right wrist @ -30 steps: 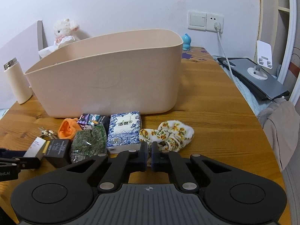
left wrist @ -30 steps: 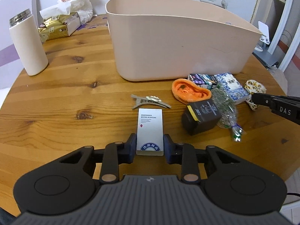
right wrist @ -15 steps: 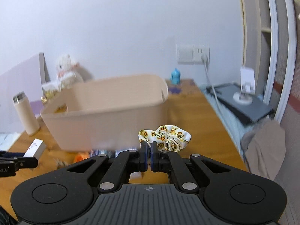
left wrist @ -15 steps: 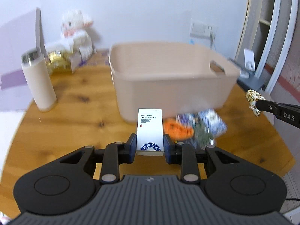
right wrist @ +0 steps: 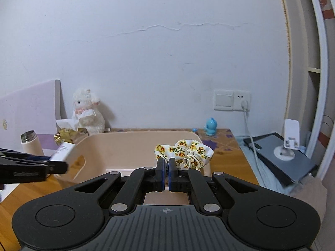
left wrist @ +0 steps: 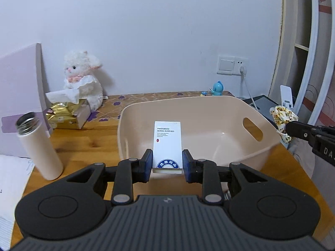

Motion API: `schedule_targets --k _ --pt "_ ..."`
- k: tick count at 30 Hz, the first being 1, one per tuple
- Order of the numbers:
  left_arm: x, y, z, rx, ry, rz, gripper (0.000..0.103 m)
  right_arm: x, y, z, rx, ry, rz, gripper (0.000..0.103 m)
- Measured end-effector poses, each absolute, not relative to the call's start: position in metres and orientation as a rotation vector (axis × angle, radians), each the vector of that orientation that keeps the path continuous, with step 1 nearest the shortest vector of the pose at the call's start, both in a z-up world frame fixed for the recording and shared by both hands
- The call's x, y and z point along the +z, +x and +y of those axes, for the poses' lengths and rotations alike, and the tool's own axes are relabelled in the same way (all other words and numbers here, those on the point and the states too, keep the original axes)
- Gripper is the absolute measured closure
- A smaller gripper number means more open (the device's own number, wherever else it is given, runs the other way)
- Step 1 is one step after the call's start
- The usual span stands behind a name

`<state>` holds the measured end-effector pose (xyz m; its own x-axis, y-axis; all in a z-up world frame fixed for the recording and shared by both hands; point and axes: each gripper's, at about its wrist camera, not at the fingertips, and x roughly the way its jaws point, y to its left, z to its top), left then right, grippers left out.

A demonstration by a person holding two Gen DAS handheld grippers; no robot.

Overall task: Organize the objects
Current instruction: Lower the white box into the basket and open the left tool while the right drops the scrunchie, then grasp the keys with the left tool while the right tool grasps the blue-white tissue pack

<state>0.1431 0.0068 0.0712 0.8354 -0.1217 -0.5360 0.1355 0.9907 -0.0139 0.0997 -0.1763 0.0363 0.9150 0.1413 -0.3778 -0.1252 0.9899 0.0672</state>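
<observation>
My left gripper (left wrist: 167, 163) is shut on a white hotel-supplies box (left wrist: 167, 144), held upright in the air over the near rim of the beige basket (left wrist: 211, 102). The basket's inside looks bare. My right gripper (right wrist: 166, 174) is shut on a floral yellow scrunchie (right wrist: 186, 150), raised above the basket's (right wrist: 125, 135) right end. In the left wrist view the scrunchie (left wrist: 282, 119) and right gripper come in from the right edge. In the right wrist view the white box (right wrist: 61, 151) and left gripper (right wrist: 62, 166) show at the left.
A white flask (left wrist: 38, 146) stands left of the basket. Behind it are a gold tissue pack (left wrist: 67, 115), a plush lamb (left wrist: 83, 81) and a lilac board (left wrist: 18, 96). A blue toy (right wrist: 211, 126), a wall socket with cable (right wrist: 244, 104) and a tablet (right wrist: 280, 156) lie to the right.
Both grippers rose from the tabletop with their objects and now hover at the basket's rim. The loose items on the table have dropped out of view.
</observation>
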Motion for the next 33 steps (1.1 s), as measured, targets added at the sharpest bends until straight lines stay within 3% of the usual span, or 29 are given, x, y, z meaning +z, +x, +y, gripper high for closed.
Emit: schedule_targets --k 13,17,20,21,22,23,24,33 --pt "0.021 0.224 -0.019 -0.052 0.096 0.717 0.071 0.007 0.172 -0.157 0.195 0.032 0.521 0.1" --pt "0.015 0.227 -0.014 -0.057 0.082 0.751 0.07 -0.001 0.179 -0.155 0.199 0.031 0.567 0.091" --pt "0.019 0.223 -0.01 -0.067 0.074 0.743 0.058 0.004 0.173 -0.156 0.202 0.031 0.558 0.09" --pt "0.021 0.22 -0.01 -0.08 0.069 0.735 0.048 0.006 0.17 -0.157 0.199 0.027 0.549 0.074" --pt "0.024 0.217 -0.01 -0.081 0.066 0.729 0.038 0.009 0.167 -0.158 0.197 0.024 0.54 0.071" --pt "0.028 0.213 -0.01 -0.073 0.066 0.714 0.021 0.012 0.163 -0.159 0.199 0.026 0.53 0.062" --pt "0.032 0.207 -0.01 -0.068 0.072 0.691 0.015 0.015 0.159 -0.161 0.196 0.03 0.522 0.054" --pt "0.052 0.167 -0.002 -0.056 0.097 0.661 0.012 0.029 0.119 -0.17 0.177 0.047 0.481 0.024"
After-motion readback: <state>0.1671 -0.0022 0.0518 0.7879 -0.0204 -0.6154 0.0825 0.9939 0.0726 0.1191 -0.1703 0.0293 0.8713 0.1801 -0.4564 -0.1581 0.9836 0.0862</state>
